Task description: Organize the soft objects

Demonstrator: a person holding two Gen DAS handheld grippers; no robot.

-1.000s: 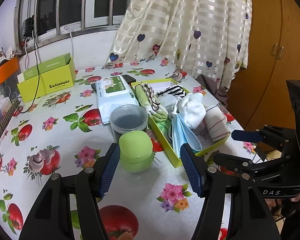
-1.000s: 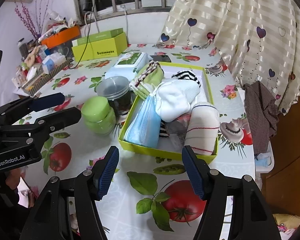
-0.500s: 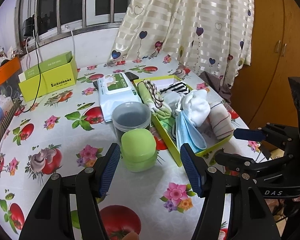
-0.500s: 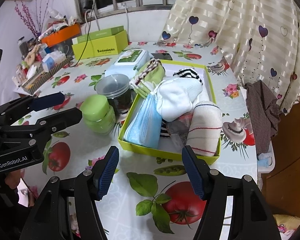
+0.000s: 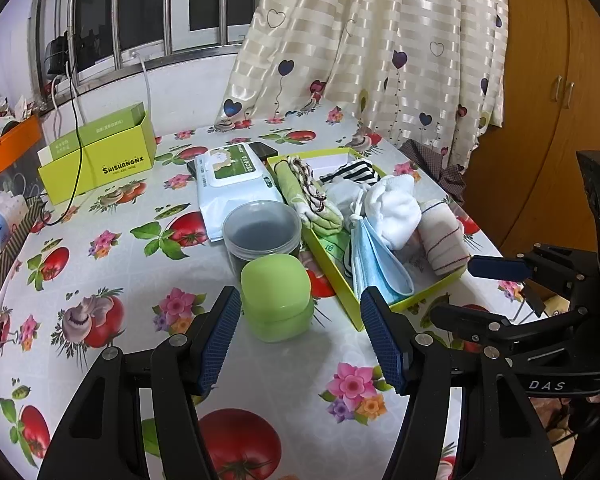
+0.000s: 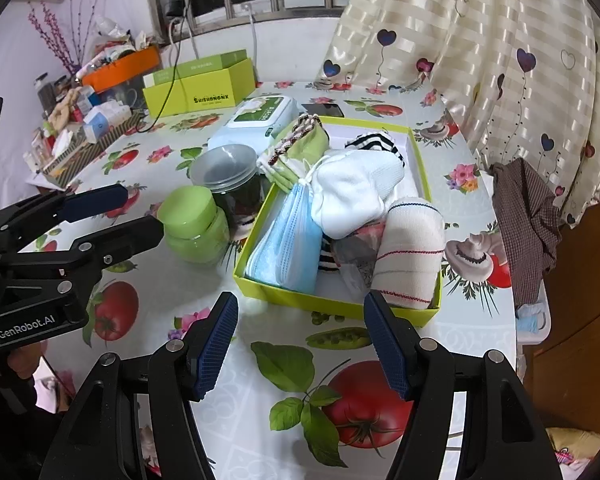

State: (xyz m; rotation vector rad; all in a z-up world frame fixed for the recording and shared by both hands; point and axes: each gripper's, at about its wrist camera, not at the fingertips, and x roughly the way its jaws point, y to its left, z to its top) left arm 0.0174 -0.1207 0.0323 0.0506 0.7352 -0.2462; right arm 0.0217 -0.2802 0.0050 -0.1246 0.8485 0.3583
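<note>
A shallow yellow-green box (image 6: 332, 303) (image 5: 342, 295) on the table holds soft things: blue face masks (image 6: 285, 242) (image 5: 376, 266), white socks (image 6: 356, 194) (image 5: 394, 208), a rolled striped towel (image 6: 414, 256) (image 5: 444, 238), a green cloth with braided cord (image 6: 300, 148) (image 5: 310, 196) and a black-and-white striped item (image 6: 374, 142). My left gripper (image 5: 300, 336) is open and empty, just before the green jar. My right gripper (image 6: 302, 340) is open and empty, in front of the box's near rim.
A green lidded jar (image 5: 277, 300) (image 6: 193, 226) and a clear plastic tub (image 5: 261, 234) (image 6: 229, 172) stand left of the box. A wipes pack (image 5: 231, 184), a green carton (image 5: 99, 156) and clutter (image 6: 79, 116) lie beyond. A brown cloth (image 6: 526, 216) hangs off the table's right edge.
Both grippers have drawn back slightly from the table objects; the box and jar look a little farther off. Both grippers stay open and empty.
</note>
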